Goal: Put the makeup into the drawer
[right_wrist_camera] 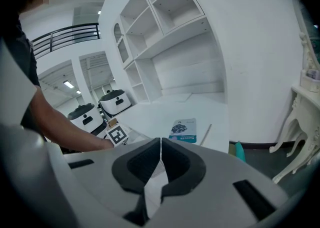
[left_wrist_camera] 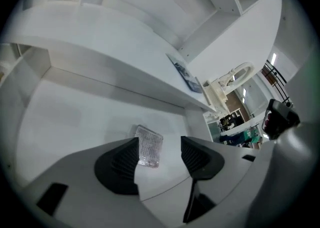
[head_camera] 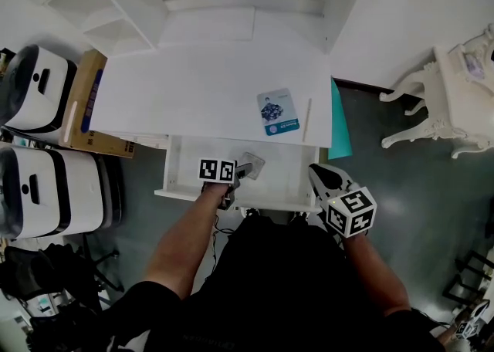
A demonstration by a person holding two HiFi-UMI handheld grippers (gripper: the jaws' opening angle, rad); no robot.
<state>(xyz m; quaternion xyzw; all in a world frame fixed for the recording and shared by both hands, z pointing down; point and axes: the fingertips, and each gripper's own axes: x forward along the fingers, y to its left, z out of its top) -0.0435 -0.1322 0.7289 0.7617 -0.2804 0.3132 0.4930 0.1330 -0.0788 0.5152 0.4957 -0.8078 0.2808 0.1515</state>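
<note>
Lying flat on the floor of the open drawer [left_wrist_camera: 75, 117]: the makeup [left_wrist_camera: 149, 145], a thin clear case at 11 o'clock from the left gripper [left_wrist_camera: 160, 154]. Fingers [left_wrist_camera: 120, 164] spread wide, holding nothing. Right gripper [right_wrist_camera: 160, 164] closed tight, empty. Likely light, stiff, slick, brittle; best pinched across its narrow edges.

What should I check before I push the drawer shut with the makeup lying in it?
1. Is the makeup flat on the floor of the drawer: ok.
2. Are the jaws of the left gripper apart, pads off the makeup: ok.
3. Is the left gripper out of the drawer's way: not ok, it hangs over it.
4. Is the right gripper shut and empty: ok.
5. Is the right gripper touching the drawer front: cannot tell.
</note>
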